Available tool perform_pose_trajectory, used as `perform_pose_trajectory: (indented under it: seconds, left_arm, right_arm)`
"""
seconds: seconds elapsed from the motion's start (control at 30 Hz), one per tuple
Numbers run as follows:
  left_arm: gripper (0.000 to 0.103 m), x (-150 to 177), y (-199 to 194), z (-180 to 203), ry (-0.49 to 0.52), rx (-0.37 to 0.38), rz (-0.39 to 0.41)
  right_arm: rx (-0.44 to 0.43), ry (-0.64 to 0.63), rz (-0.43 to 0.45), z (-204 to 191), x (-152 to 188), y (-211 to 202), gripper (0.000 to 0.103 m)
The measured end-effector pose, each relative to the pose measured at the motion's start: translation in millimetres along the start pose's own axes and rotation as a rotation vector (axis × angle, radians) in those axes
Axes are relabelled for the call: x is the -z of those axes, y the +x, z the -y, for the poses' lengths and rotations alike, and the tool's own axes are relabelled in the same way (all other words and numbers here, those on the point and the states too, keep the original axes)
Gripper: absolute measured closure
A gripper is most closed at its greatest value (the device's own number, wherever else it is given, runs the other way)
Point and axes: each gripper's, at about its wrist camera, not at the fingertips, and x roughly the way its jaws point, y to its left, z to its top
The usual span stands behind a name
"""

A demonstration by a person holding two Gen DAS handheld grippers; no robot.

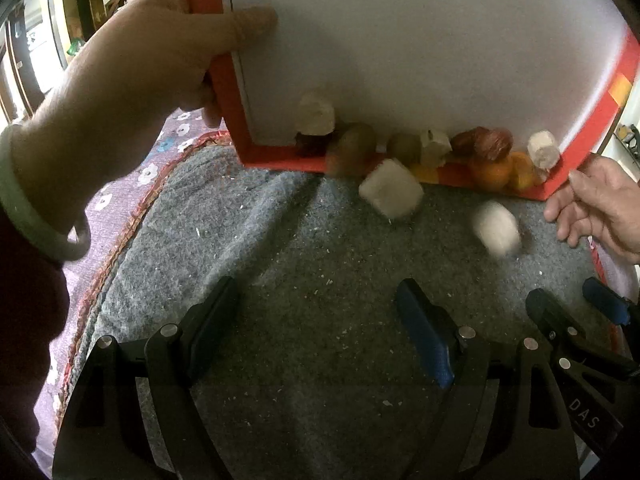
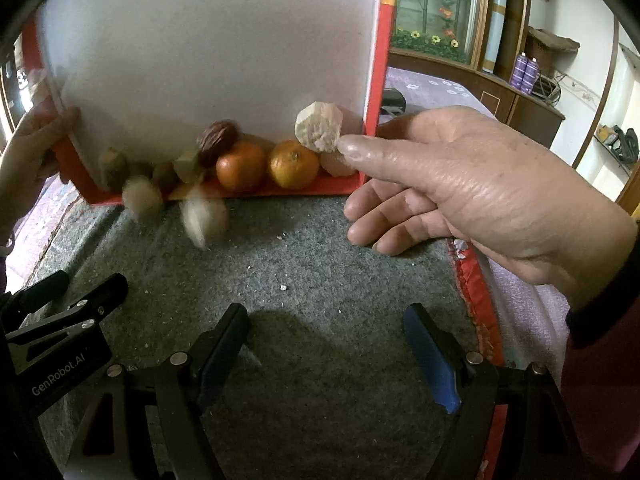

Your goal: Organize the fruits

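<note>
Two hands tip a red box (image 1: 280,159) with a white inside up on its edge. Fruit slides along its lower wall: kiwis (image 1: 352,148), oranges (image 2: 240,170) (image 2: 294,168), a brown wrinkled fruit (image 2: 218,136) and pale chunks (image 2: 318,126). Two pale chunks (image 1: 391,194) (image 1: 496,228) are blurred, tumbling onto the grey mat (image 1: 280,260). My left gripper (image 1: 316,286) rests open and empty on the mat in front of the box. My right gripper (image 2: 326,310) lies beside it, also open and empty.
One hand (image 1: 132,72) grips the box's left wall, the other hand (image 2: 460,176) holds its right corner. A purple flowered cloth (image 1: 152,172) lies under the mat. A wooden cabinet (image 2: 500,92) stands behind on the right.
</note>
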Motion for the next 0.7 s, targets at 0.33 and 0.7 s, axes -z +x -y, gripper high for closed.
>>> perform_pose_trajectory:
  seconds: [0.33,0.7]
  left_arm:
    - [0.021,-1.9,-0.2,0.4,0.000,0.000,0.001]
    - [0.021,-3.0,-0.6,0.1,0.000,0.001,0.000]
  right_arm:
    - [0.000,-0.001,-0.001,0.0,0.2,0.4,0.023]
    - [0.000,0.000,0.000,-0.1,1.2,1.1,0.023]
